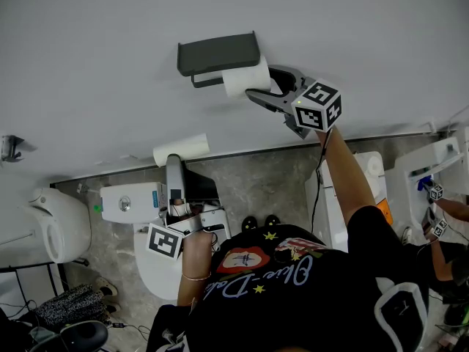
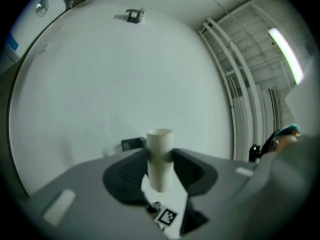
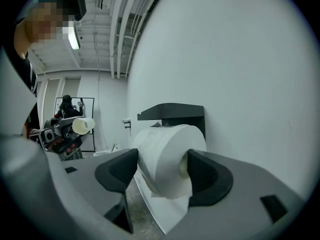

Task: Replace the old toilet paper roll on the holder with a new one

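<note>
A dark grey holder [image 1: 217,53] with a flat shelf hangs on the white wall. My right gripper [image 1: 260,81] is shut on a full white toilet roll [image 1: 246,78], pressed close under the shelf at its right end. In the right gripper view the full roll [image 3: 167,159] fills the right gripper [image 3: 162,169], with the holder [image 3: 172,113] just behind. My left gripper [image 1: 176,160] is lower and to the left, away from the wall, shut on a thin, almost bare old roll [image 1: 180,149]. The left gripper view shows the old roll [image 2: 160,156] upright in the left gripper [image 2: 160,166].
A white toilet [image 1: 66,226] stands at the left, with a white cistern box [image 1: 128,200] beside it. A metal hook [image 1: 11,147] is on the wall at far left. White cabinets [image 1: 344,189] and another person's hands with grippers [image 1: 436,211] are at the right.
</note>
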The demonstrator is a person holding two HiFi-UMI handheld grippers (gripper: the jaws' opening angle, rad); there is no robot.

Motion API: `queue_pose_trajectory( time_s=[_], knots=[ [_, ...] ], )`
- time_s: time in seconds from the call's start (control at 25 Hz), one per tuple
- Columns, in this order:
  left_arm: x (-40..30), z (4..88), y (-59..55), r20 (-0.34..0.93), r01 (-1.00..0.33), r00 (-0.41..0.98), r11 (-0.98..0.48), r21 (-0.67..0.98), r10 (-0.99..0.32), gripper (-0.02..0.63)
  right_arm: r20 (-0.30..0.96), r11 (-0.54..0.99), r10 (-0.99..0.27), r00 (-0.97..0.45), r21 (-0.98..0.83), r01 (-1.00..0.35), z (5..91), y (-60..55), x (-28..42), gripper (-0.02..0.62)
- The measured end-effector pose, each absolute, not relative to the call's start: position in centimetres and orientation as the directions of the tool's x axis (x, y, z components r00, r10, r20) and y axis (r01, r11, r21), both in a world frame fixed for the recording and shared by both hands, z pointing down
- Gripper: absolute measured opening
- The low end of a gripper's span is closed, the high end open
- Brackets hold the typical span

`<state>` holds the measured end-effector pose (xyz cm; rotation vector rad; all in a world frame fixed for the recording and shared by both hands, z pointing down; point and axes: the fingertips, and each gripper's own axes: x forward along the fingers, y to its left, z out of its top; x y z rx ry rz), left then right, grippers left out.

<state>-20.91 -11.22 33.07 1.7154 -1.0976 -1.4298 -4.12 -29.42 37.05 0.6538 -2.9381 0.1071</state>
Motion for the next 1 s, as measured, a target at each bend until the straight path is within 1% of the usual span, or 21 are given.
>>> queue_pose_trajectory(
  time_s=[0.44, 0.64, 1.0],
  knots=[
    [-21.1, 33.0, -11.2, -0.443, -0.196, 0.054, -0.444, 0.874, -0.895, 0.147, 0.159, 0.906, -0.409, -0.899, -0.045, -0.420, 37.3, -29.5, -6.6, 0.287],
    [-20.8, 33.1, -11.1, -0.443, -0.194, 0.066, -0.447, 0.873, -0.894, 0.147, 0.148, 0.892, -0.436, -0.888, -0.060, -0.448, 37.2, -29.5, -6.9, 0.288],
    [-20.4, 33.0, -11.1, -0.445, -0.182, 0.075, -0.451, 0.874, -0.893, 0.147, 0.219, 0.867, -0.492, -0.842, 0.034, -0.498, 37.9, -29.3, -6.2, 0.291]
  ],
)
